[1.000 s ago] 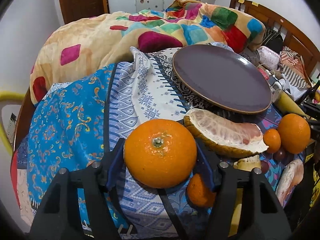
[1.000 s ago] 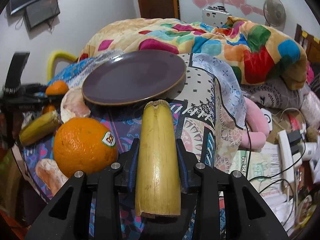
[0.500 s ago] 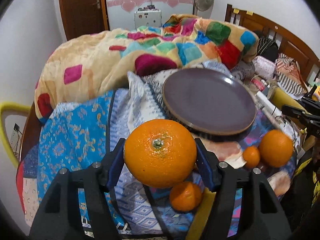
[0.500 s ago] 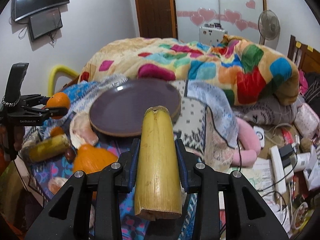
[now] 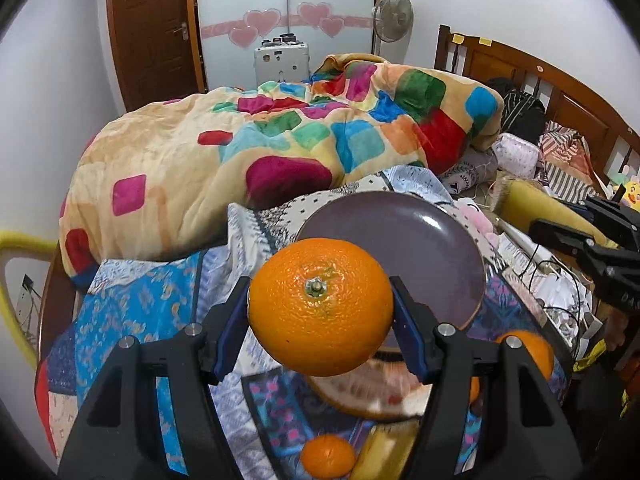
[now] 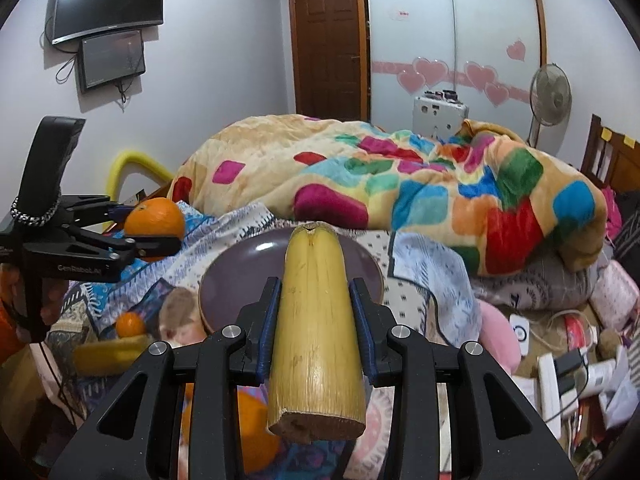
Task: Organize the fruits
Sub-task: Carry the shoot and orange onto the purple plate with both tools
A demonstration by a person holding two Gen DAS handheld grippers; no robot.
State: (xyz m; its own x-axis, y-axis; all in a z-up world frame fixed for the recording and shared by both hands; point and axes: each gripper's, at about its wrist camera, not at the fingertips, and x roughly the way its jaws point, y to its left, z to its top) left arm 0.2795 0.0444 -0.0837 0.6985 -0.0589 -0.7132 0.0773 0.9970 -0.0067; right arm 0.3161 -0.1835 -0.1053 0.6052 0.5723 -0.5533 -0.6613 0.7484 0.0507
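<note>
my left gripper point(image 5: 320, 312) clamps a big orange point(image 5: 320, 306) stem-up above the patterned cloth point(image 5: 132, 320), with the purple plate point(image 5: 420, 240) just behind, a small mandarin point(image 5: 327, 456) below, and the multicoloured blanket point(image 5: 280, 148) beyond.

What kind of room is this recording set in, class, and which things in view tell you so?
Most likely a bedroom in a home. A bed with a wooden headboard and a patchwork blanket fills the middle, a sliding wardrobe with heart stickers stands behind it, and a TV hangs on the wall.
</note>
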